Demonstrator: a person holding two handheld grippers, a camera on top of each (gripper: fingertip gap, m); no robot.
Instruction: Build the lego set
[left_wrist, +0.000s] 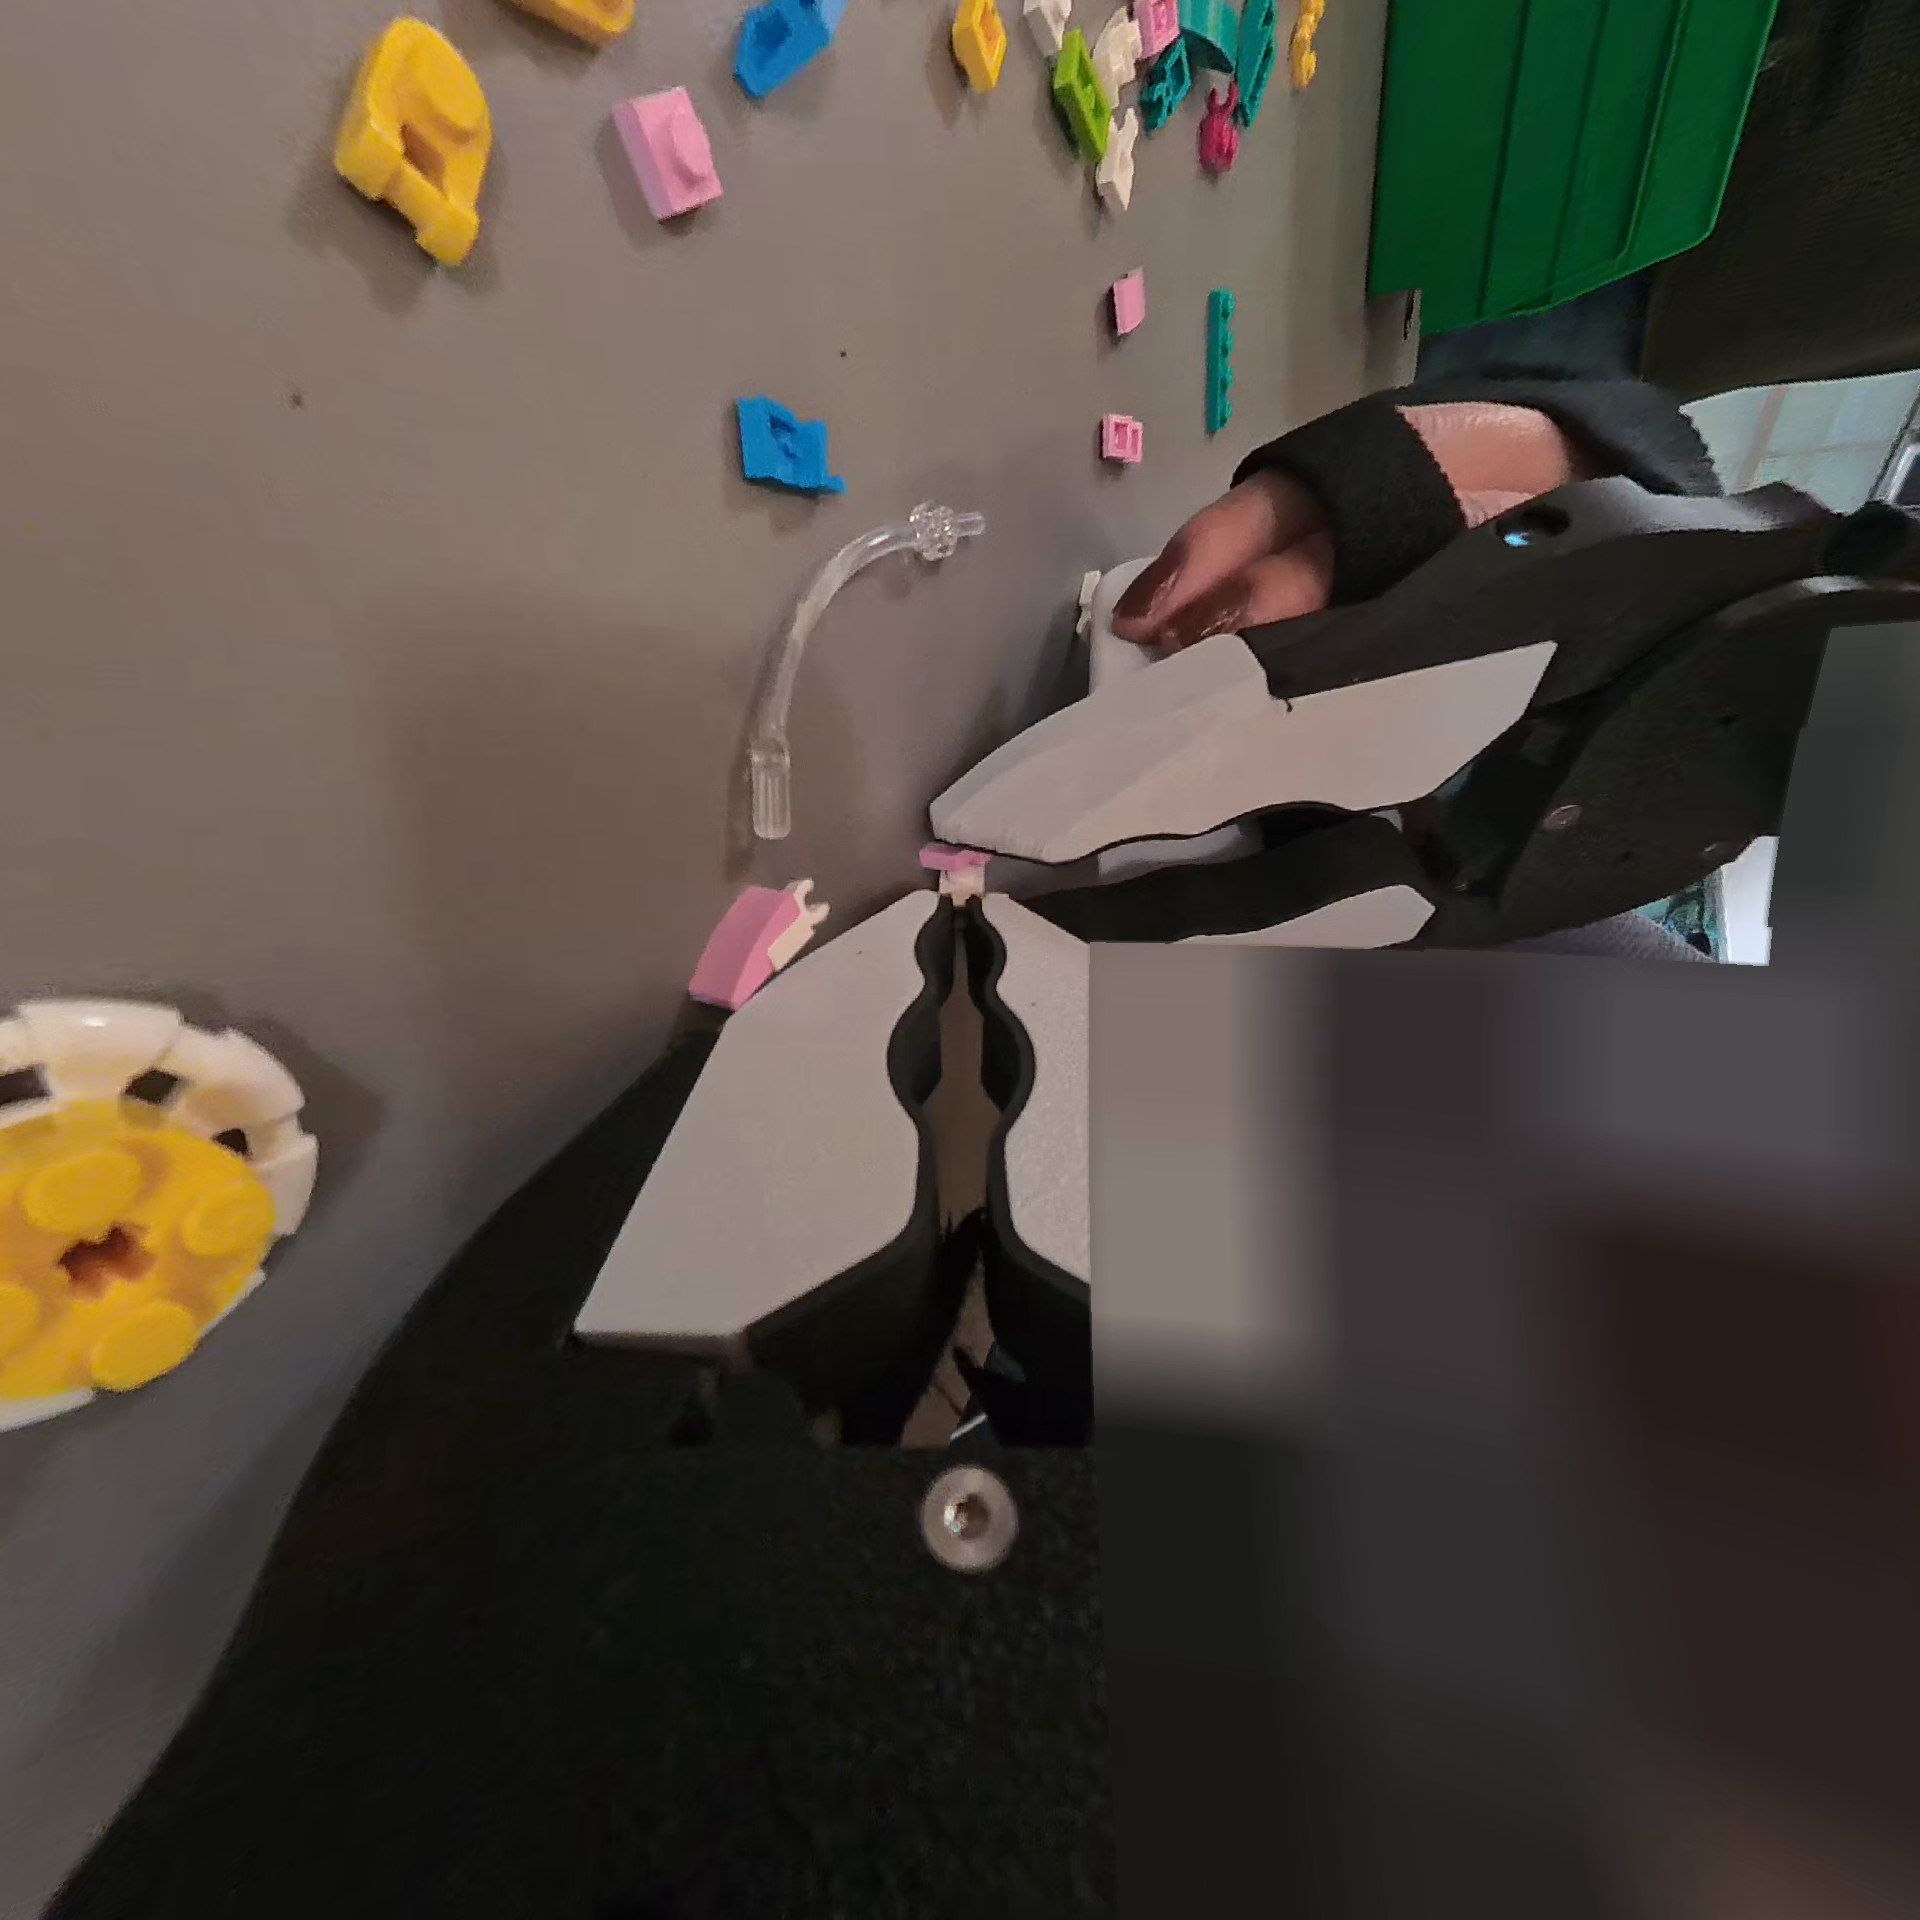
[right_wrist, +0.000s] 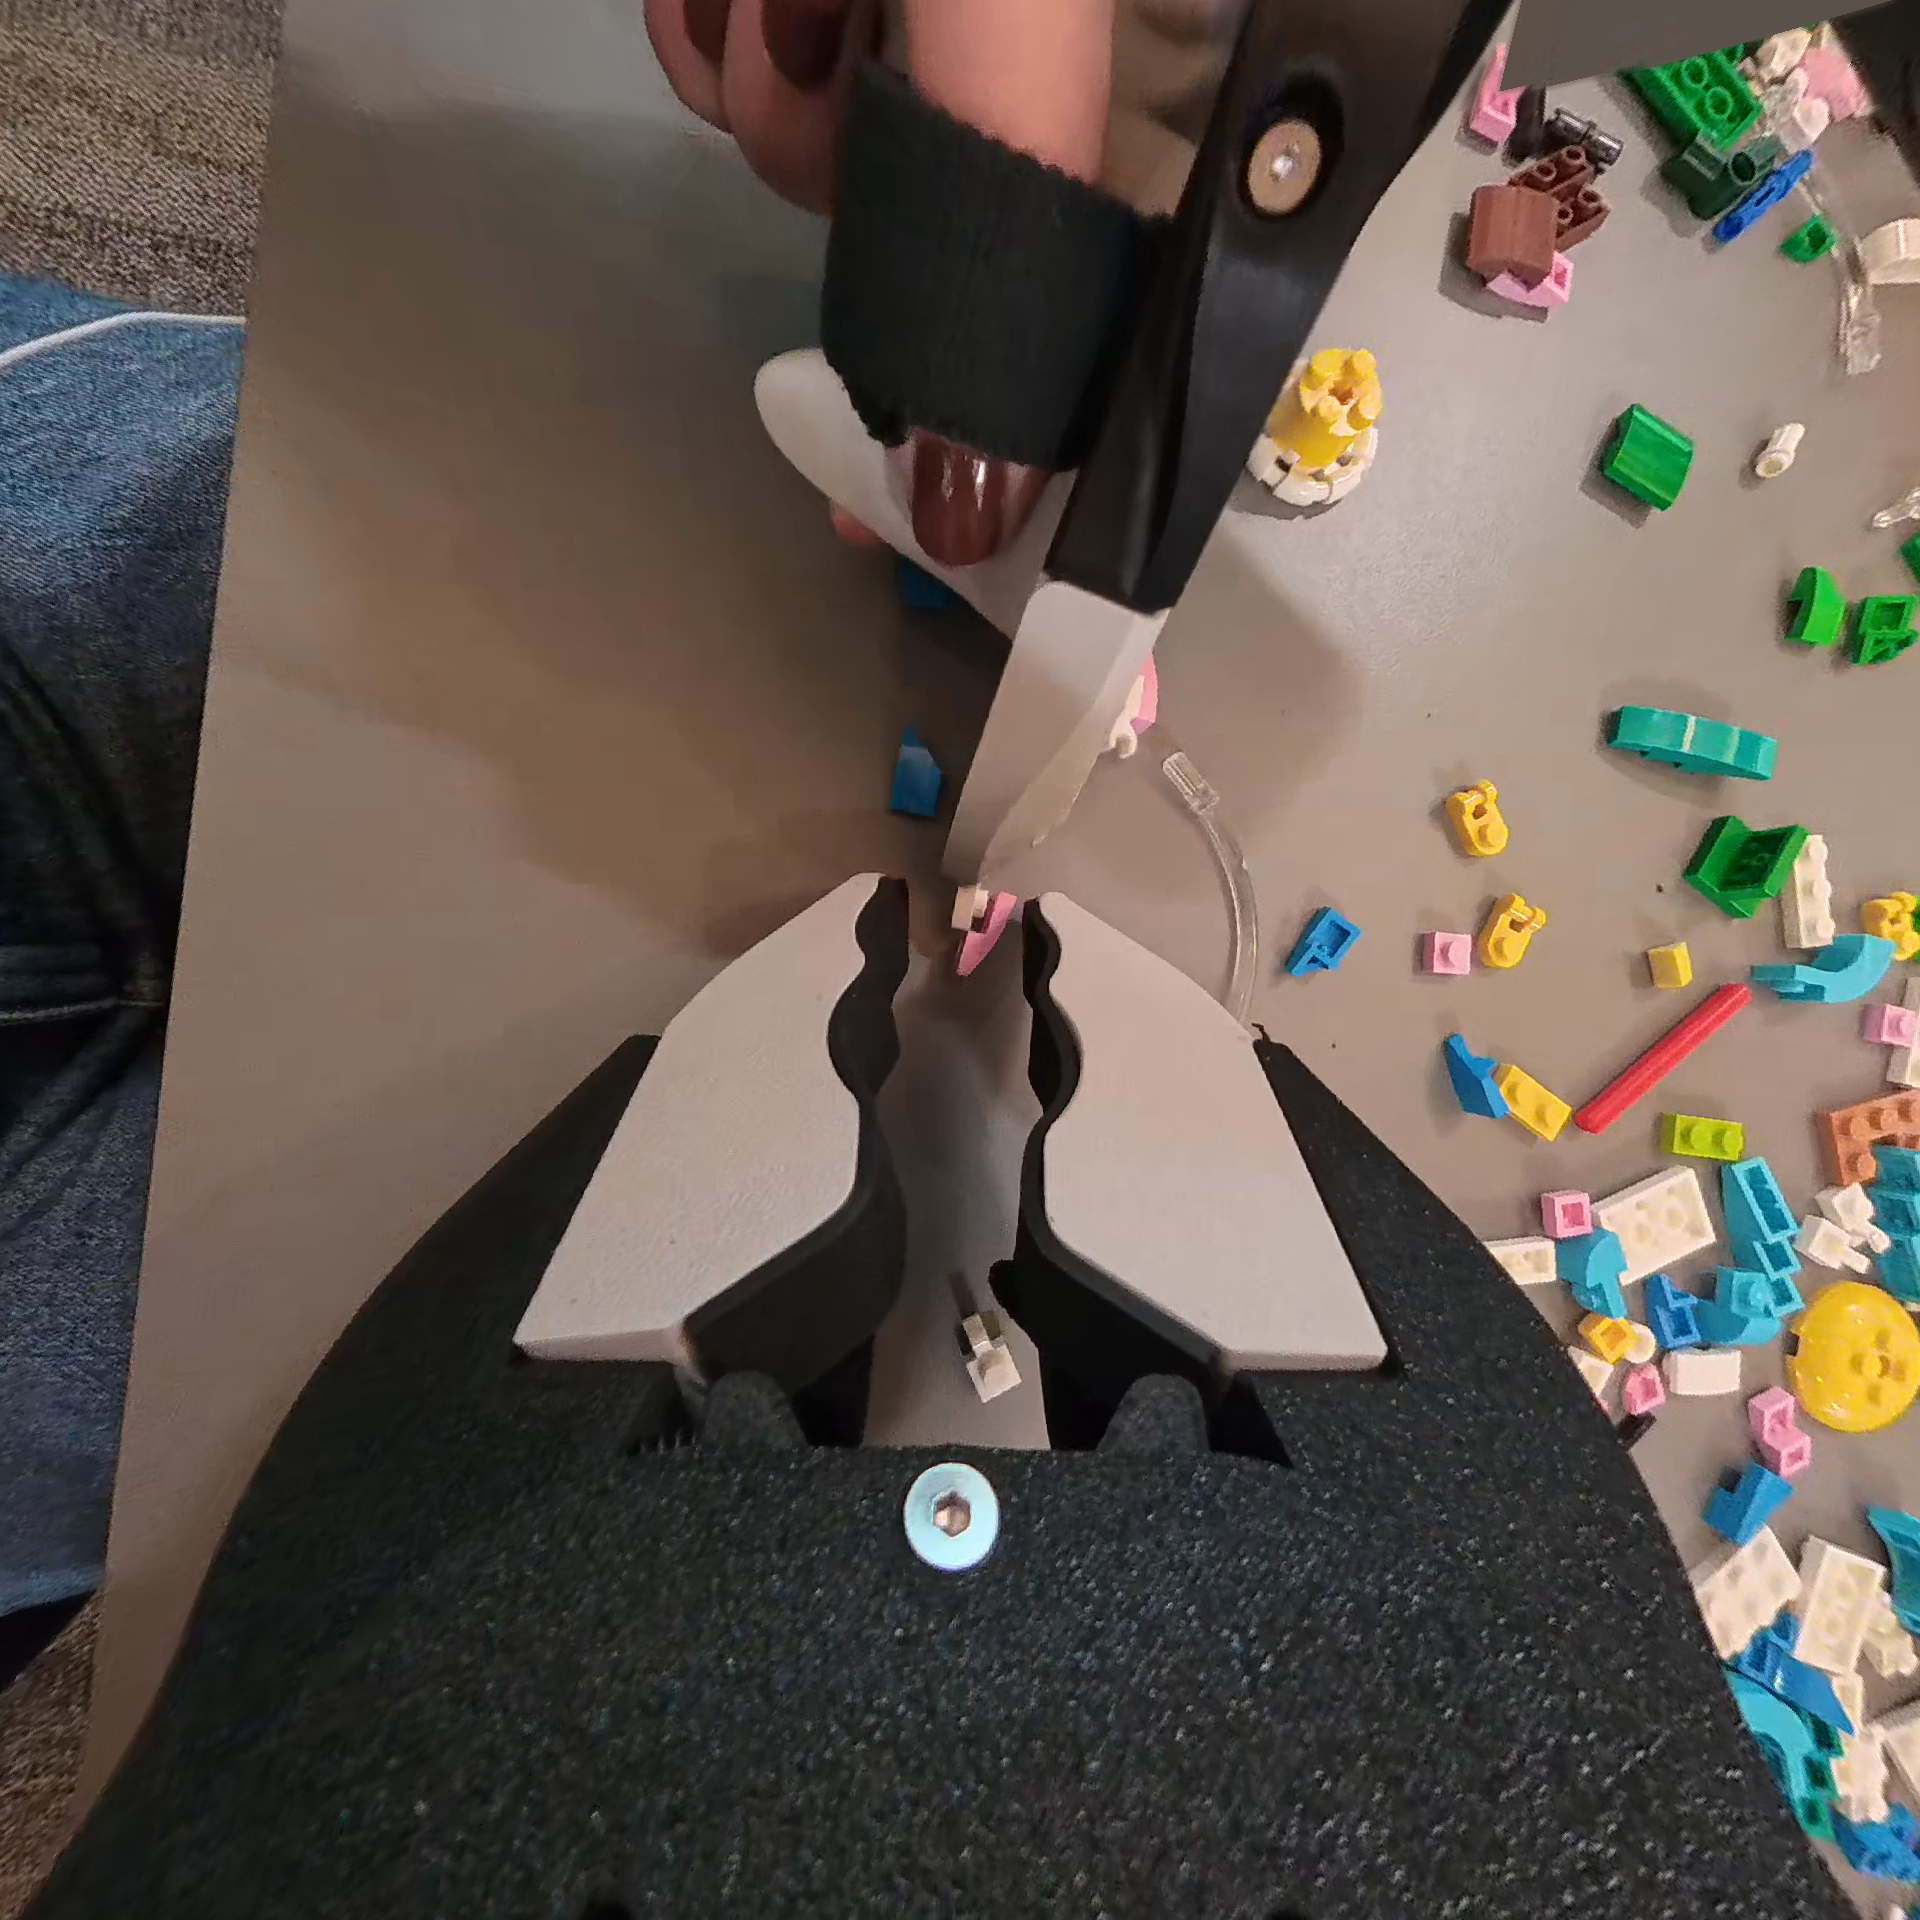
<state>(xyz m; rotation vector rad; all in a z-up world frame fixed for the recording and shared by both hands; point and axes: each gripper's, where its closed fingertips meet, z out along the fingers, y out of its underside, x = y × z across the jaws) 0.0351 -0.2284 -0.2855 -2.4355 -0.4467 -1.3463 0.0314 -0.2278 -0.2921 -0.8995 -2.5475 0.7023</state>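
My left gripper (left_wrist: 958, 906) is shut on a tiny white piece (left_wrist: 958, 885) with a small pink plate (left_wrist: 943, 858) on its far end, held above the grey table (left_wrist: 416, 623). My right gripper (right_wrist: 961, 906) is open, with its jaws on either side of the pink plate (right_wrist: 982, 940) and white piece (right_wrist: 968, 902); there is a gap on both sides. In the left wrist view the right gripper (left_wrist: 971, 862) comes in from the right. In the right wrist view the left gripper (right_wrist: 966, 864) comes down from the top.
A clear curved tube (left_wrist: 821, 623) and a pink slope with a white clip (left_wrist: 743, 951) lie close by. A yellow and white round assembly (right_wrist: 1320, 426), a small white piece (right_wrist: 987, 1351), a green bin (left_wrist: 1558, 135) and many loose bricks (right_wrist: 1766, 1299) are around. A person's leg (right_wrist: 83, 831) is beyond the table edge. My left and right fingertips are right by each other.
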